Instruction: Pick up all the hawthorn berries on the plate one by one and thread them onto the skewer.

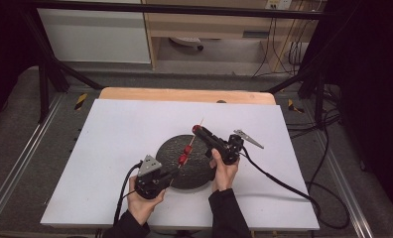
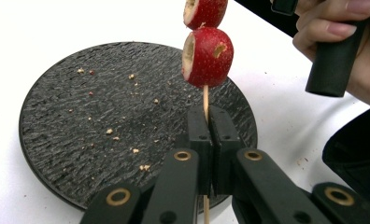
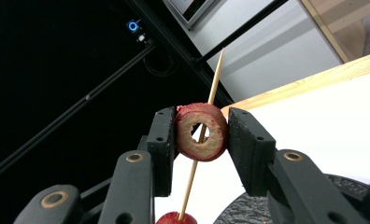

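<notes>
nearest the person, the left gripper [image 1: 170,177] has its jaws pressed right together on the lower end of a thin wooden skewer [image 2: 205,100], which rises at a slant over the black plate [image 2: 80,116]. just above that pinch, in the left gripper view, sits a cored red fruit [image 2: 206,57], and a second cored fruit [image 2: 204,11] is touching it from above, so two pieces look already threaded. farther up the stick, the right gripper [image 3: 202,135] is closed on a third fruit ring [image 3: 201,132], its pads bearing on either side of the red skin while the skewer passes through the ring's hollow middle and its sharp tip pokes out beyond. in the high view this third piece [image 1: 196,130] is near the pointed end, well apart from the two lower fruits [image 1: 185,153], which hang over the plate's middle. as a judgement, the threading is well along: two pieces are seated, the third is speared but has yet to be slid down to join them. crumbs [image 2: 112,132] are scattered on the plate and no spare fruit lies on it, so this may be the last piece, though that cannot be told for sure. beyond the plate the white table top [image 1: 135,124] runs out to a wooden edge [image 1: 184,94].
</notes>
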`<action>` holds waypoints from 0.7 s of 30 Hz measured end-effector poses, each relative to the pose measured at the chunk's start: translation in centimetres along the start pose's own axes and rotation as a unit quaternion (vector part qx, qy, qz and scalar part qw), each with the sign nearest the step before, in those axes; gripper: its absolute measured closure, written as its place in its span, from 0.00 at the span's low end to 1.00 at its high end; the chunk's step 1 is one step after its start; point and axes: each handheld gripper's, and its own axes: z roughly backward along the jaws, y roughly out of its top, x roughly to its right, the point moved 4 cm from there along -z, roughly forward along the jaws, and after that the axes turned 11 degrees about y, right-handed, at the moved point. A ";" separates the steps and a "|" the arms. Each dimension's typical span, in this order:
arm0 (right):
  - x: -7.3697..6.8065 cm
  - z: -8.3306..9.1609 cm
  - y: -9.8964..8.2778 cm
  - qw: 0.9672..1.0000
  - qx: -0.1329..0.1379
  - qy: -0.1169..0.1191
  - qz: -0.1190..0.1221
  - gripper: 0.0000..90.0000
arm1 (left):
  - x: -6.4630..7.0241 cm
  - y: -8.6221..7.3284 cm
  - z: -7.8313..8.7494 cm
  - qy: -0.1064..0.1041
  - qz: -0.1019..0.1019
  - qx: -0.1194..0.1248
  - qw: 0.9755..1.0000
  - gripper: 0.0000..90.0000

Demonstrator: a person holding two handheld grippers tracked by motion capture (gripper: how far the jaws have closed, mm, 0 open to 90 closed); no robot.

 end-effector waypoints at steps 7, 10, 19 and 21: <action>-0.1 0.0 -0.4 1.000 -0.009 0.000 0.000 0.70 | -0.1 0.3 -0.3 0.003 -0.002 0.000 1.000 0.98; -0.1 0.0 -0.6 1.000 -0.015 0.000 0.002 0.70 | -0.1 0.3 -0.6 -0.001 0.004 -0.002 1.000 0.98; -0.1 0.0 -1.5 1.000 -0.027 -0.002 0.008 0.70 | -0.2 0.2 -0.9 0.001 0.003 -0.004 1.000 0.98; -0.1 0.1 -1.7 1.000 -0.030 -0.002 0.008 0.70 | -0.3 0.2 -0.9 0.000 0.004 -0.004 1.000 0.98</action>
